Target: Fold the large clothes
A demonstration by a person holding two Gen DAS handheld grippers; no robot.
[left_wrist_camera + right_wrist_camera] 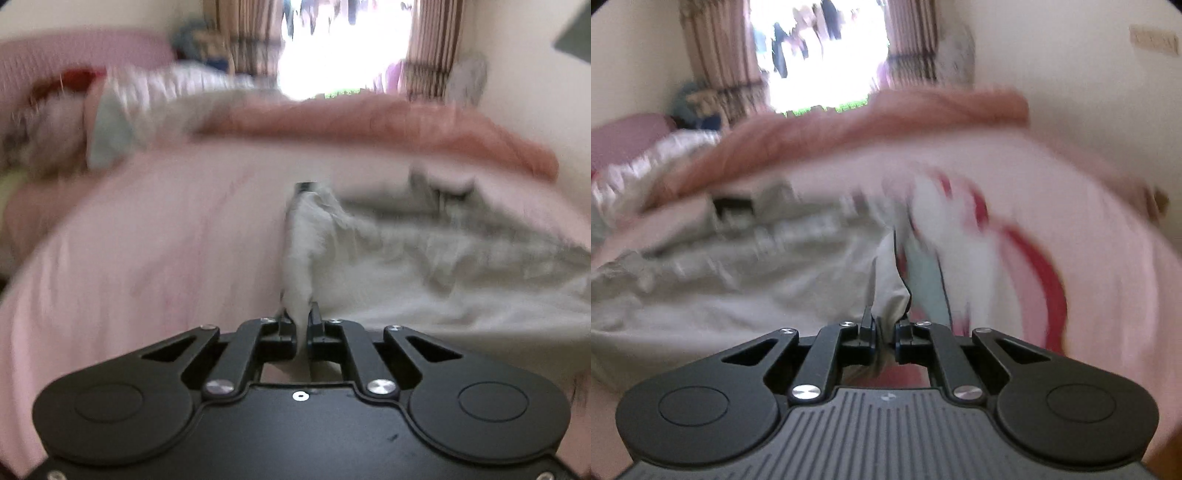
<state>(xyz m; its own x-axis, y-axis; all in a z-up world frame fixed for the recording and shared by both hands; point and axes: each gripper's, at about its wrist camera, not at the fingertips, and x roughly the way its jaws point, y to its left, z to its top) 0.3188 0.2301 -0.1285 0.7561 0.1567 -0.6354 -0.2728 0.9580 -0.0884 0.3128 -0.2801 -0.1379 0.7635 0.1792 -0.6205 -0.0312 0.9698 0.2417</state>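
A large pale grey garment (pixel 424 258) lies crumpled on a bed with a pink sheet (pixel 147 240). My left gripper (pixel 303 188) is shut on the garment's left edge. The cloth is bunched up along its fingers and hides most of them. In the right wrist view the same garment (pixel 757 266) spreads away to the left. My right gripper (pixel 899 236) is shut on a fold of its right edge, with cloth pinched between the pads. Both views are blurred by motion.
A salmon blanket (pixel 369 122) is rolled along the far side of the bed. Pillows (pixel 48 122) are piled at the left. The sheet (pixel 1108 258) has a red and white print beside the right gripper. A bright window (pixel 343 48) with curtains and a fan (pixel 956 55) stand beyond the bed.
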